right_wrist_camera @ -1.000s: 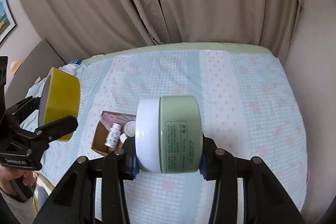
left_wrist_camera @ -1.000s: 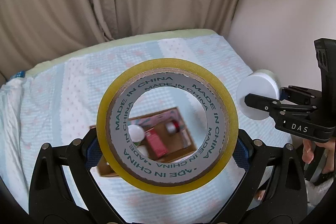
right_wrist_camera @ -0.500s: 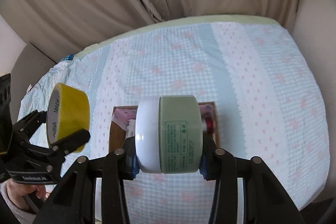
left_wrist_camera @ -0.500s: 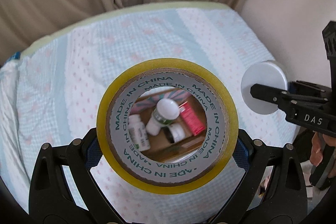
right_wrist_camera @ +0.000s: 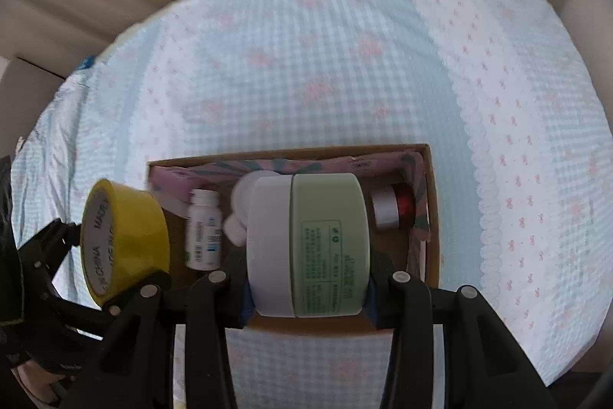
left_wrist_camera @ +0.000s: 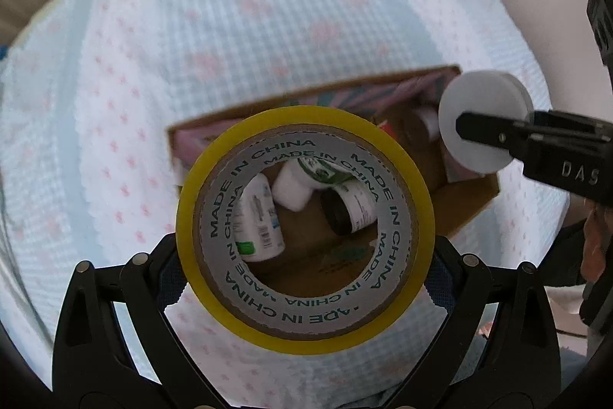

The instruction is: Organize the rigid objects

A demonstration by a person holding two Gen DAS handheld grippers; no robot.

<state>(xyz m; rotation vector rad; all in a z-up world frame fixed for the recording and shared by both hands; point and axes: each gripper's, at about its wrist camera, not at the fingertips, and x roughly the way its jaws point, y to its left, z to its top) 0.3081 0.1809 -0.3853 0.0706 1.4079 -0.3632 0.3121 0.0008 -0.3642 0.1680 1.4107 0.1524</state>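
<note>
Yellow tape roll point(left_wrist_camera: 305, 229) clamped in left hand-held gripper point(left_wrist_camera: 306, 267).

tape roll point(left_wrist_camera: 306, 332) hides much of the cardboard box point(left_wrist_camera: 471, 206) interior

The left gripper point(left_wrist_camera: 305, 255) is seen at the bottom centre of its own view, its two fingers closed on a roll of yellow tape point(left_wrist_camera: 305, 229) clamped between the blue pads. In the right wrist view it is found at the lower left. The right gripper point(right_wrist_camera: 308, 294) is held at the bottom centre of its view, its fingers pressed against both ends of a green jar point(right_wrist_camera: 308, 248), which is carried on its side.
</note>
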